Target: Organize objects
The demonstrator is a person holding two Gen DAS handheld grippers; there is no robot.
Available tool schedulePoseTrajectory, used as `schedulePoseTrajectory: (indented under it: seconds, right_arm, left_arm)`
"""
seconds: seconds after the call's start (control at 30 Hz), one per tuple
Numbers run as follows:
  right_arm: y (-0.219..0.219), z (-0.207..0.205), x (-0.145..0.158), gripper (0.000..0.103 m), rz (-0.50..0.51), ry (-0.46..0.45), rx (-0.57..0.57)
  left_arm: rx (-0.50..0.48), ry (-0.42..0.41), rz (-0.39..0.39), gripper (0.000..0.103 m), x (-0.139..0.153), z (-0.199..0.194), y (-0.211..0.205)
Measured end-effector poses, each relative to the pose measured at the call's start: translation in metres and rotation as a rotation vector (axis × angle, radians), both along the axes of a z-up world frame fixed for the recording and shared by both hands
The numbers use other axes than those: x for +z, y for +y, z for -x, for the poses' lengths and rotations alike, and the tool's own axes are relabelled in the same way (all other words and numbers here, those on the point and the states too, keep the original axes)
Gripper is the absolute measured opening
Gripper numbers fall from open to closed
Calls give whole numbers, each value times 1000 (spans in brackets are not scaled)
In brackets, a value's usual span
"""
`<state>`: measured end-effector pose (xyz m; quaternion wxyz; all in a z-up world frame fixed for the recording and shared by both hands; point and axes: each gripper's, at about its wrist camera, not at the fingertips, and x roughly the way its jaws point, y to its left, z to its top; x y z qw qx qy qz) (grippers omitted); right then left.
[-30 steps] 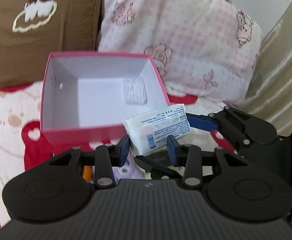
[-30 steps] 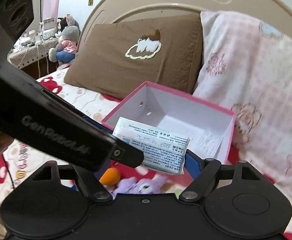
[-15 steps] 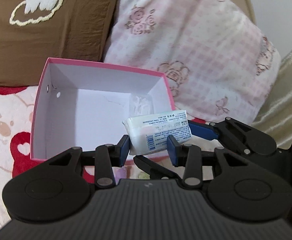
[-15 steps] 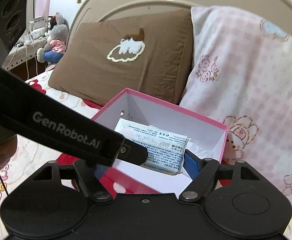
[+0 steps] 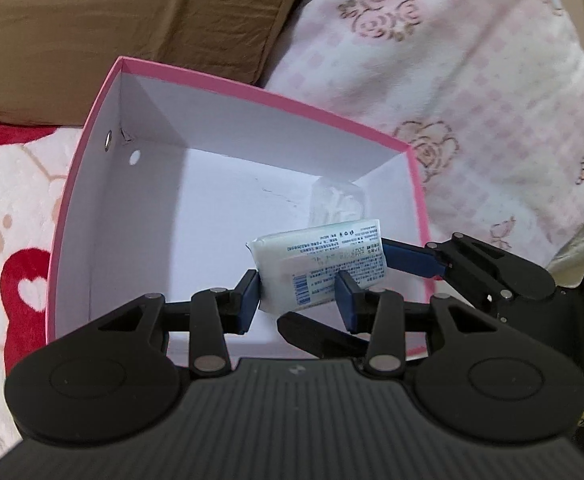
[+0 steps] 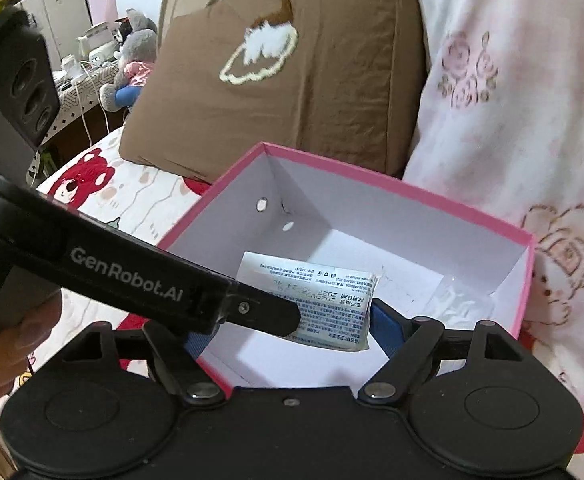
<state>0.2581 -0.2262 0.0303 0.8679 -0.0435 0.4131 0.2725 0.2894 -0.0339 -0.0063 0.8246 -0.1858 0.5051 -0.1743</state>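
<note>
Left gripper [image 5: 298,294]: jaws apart, flanking one tissue packet [image 5: 320,266] at frame centre, contact unclear. Right gripper [image 6: 288,324] clamps that packet [image 6: 324,304], long axis running left-right, slightly tilted, inside the pink box [image 5: 276,100]. One clear bag [image 5: 338,204] in the box's far right corner. Two pillows behind.

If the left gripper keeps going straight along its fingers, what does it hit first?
Likely the white floor of the pink box. The left gripper, with the tissue packet between its fingers, points down into the box; the clear plastic bag lies just right of that line. Depth is uncertain.
</note>
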Motion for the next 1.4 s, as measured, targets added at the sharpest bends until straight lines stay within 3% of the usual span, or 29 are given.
schedulePoseTrajectory:
  seconds: [0.07, 0.4, 0.83, 0.97, 1.17, 1.4]
  right_arm:
    - [-1, -9, -8, 84, -6, 19, 3]
    - [-12, -40, -48, 60, -20, 136, -43]
    - [0, -67, -73, 53, 123, 175, -86]
    - [4, -70, -78, 51, 169, 175, -89]
    - [4, -75, -79, 44, 217, 168, -119]
    - [4, -79, -80, 44, 246, 156, -167]
  left_arm:
    - [5, 10, -15, 40, -8, -7, -1]
    - [42, 65, -52, 40, -43, -40, -5]
    - [98, 97, -30, 40, -75, -59, -11]
    - [112, 140, -7, 40, -84, -66, -11]
    - [115, 144, -36, 36, -82, -76, -19]
    - [116, 146, -48, 35, -81, -81, -26]
